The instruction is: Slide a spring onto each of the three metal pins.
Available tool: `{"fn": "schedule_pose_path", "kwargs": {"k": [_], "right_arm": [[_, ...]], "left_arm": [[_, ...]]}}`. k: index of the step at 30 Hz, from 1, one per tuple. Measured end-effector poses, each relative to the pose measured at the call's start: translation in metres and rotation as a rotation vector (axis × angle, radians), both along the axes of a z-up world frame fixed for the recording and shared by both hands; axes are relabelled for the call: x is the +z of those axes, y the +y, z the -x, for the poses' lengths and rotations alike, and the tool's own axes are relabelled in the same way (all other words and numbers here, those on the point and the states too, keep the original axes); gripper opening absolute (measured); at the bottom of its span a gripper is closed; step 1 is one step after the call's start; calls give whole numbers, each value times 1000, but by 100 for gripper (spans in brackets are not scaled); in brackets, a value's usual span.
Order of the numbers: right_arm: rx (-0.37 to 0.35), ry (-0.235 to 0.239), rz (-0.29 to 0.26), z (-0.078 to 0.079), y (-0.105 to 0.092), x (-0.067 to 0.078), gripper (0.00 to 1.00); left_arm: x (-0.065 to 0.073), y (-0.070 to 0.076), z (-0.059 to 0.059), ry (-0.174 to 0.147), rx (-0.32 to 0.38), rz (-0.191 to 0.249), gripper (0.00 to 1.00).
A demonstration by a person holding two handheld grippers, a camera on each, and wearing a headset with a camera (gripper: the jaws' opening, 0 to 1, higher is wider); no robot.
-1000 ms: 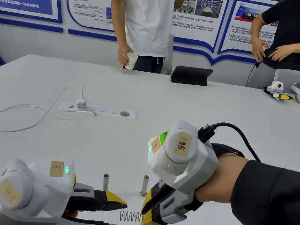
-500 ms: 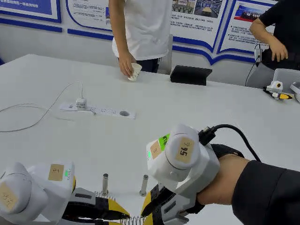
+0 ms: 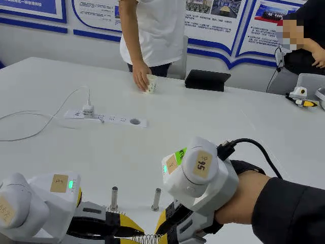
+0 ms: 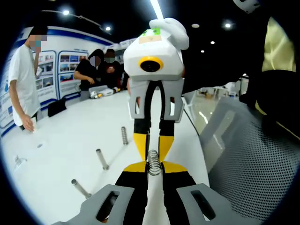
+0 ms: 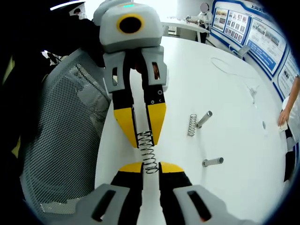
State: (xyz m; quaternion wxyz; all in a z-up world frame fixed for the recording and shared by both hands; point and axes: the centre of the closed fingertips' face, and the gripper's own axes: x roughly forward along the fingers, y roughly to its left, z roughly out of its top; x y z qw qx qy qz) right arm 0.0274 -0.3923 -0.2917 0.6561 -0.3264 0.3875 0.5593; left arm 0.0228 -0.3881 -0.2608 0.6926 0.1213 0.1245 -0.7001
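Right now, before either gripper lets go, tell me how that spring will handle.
The spring is a thin, open wire coil, so likely light and floppy, apt to sag if held by one end. Being round, it would probably roll on the smooth white table.

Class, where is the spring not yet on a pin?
Bottom of head view: the spring is held between left gripper and right gripper, near two pins.

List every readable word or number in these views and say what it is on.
"56": handwritten on the tan sticker on top of the right gripper, seen tilted in the head view.
The paler sticker on the left gripper has a mark too small to read.
Text on the wall posters is too blurred to read.
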Motion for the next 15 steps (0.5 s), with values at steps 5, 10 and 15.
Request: {"fn": "schedule_pose_path", "kwargs": {"k": [5,10,15], "right_arm": [[-11,6,-7,0,-1,-2,15],[-11,4,-13,0,-1,-2,14],[-23,4,-14,-1,-3,3,12]], "left_arm": [[4,-1,0,8,0,19,10],[6,-2,0,13,4,29,10],[3,0,-2,17,9,24,10]]}}
